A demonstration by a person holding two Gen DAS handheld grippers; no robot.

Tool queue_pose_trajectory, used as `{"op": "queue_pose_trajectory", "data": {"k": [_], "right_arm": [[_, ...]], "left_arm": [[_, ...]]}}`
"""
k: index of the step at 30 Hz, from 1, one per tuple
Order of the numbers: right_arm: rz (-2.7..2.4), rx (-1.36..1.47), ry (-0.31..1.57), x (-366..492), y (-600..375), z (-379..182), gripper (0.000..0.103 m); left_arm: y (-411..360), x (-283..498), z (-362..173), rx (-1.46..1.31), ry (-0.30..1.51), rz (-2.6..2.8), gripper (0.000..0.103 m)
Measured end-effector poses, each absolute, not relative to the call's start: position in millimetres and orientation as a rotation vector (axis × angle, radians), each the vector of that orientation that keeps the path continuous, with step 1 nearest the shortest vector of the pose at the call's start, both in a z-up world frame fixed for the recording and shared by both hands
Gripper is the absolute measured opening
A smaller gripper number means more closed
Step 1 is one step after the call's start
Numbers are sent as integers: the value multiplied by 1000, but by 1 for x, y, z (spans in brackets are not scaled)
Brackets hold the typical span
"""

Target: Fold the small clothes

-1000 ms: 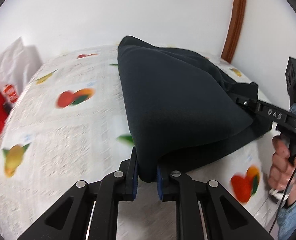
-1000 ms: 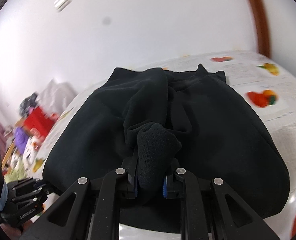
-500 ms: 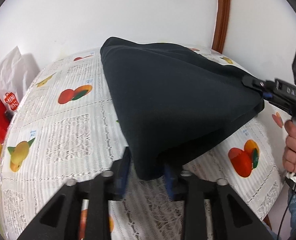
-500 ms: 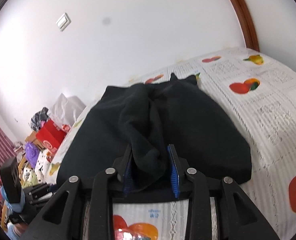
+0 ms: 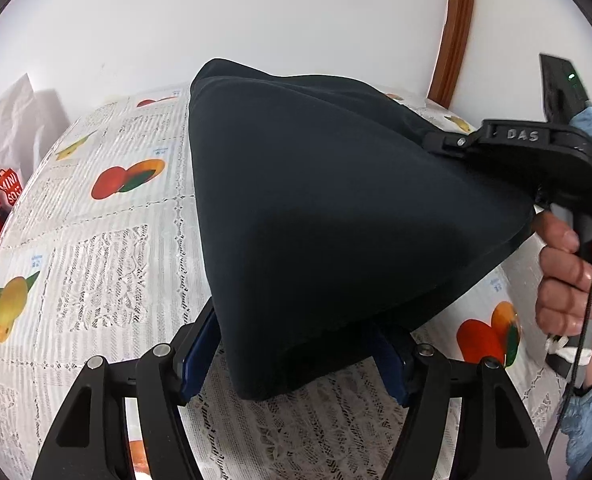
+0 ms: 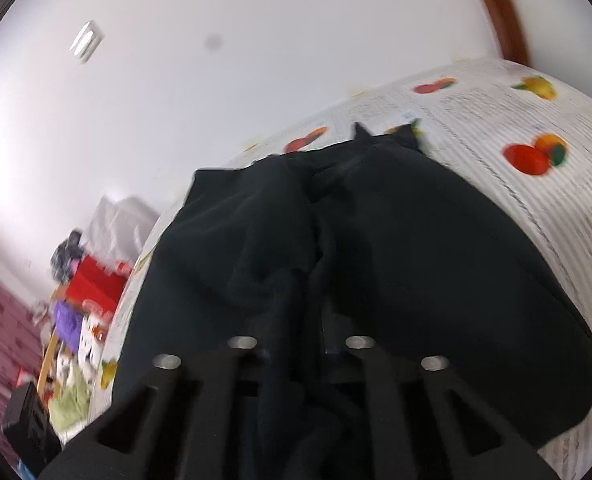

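Dark garment (image 5: pixel 335 216) lies on the fruit-print surface (image 5: pixel 108 240). Left tool (image 5: pixel 296 364), jaws just opening, stands spread around its corner; right tool (image 6: pixel 296 344) has just clamped onto a fold.

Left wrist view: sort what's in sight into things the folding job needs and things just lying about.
Job:
- black garment, corner between the open jaws of the left gripper
- right gripper, shut at the garment's far edge
- tablecloth under it

Lying about:
- white bag
- red bag
- wooden trim
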State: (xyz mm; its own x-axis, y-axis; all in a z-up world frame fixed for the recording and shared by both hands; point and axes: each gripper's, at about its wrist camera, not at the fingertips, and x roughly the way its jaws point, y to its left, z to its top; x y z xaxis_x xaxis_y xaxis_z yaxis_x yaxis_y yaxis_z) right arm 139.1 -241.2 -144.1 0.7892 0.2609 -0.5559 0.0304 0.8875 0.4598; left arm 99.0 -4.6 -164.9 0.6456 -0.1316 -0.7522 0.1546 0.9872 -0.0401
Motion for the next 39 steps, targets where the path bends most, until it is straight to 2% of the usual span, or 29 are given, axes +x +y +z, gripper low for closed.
{"op": "queue_pose_trajectory", "data": {"k": [4, 9, 13, 18, 20, 21, 22, 28, 32, 35, 38, 39], "right_arm": [[112, 526, 477, 112, -280, -123, 7], [79, 557, 603, 117, -311, -149, 9], [40, 520, 602, 107, -310, -149, 23], [33, 521, 659, 121, -304, -151, 23], [25, 501, 685, 127, -301, -151, 17], [31, 486, 689, 130, -299, -150, 10], [40, 464, 682, 131, -297, -146, 9], [40, 536, 481, 95, -337, -122, 7], [-9, 556, 586, 100, -351, -153, 7], [-7, 546, 615, 98, -350, -159, 9], [-55, 493, 635, 88, -349, -146, 21], [-83, 460, 629, 83, -348, -139, 22]], "left_arm": [[-3, 99, -165, 36, 854, -155, 69], [-6, 101, -165, 54, 855, -153, 69], [-10, 102, -161, 58, 831, -177, 68], [-17, 113, -164, 67, 856, -148, 69], [-17, 114, -166, 68, 859, -142, 69], [-17, 115, -166, 68, 859, -140, 70], [-17, 115, -166, 66, 862, -138, 70], [-15, 116, -168, 47, 869, -136, 70], [-20, 117, -168, 76, 864, -125, 72], [-17, 117, -168, 60, 869, -135, 72], [-14, 115, -166, 79, 870, -148, 71], [-13, 111, -163, 95, 869, -152, 71]]}}
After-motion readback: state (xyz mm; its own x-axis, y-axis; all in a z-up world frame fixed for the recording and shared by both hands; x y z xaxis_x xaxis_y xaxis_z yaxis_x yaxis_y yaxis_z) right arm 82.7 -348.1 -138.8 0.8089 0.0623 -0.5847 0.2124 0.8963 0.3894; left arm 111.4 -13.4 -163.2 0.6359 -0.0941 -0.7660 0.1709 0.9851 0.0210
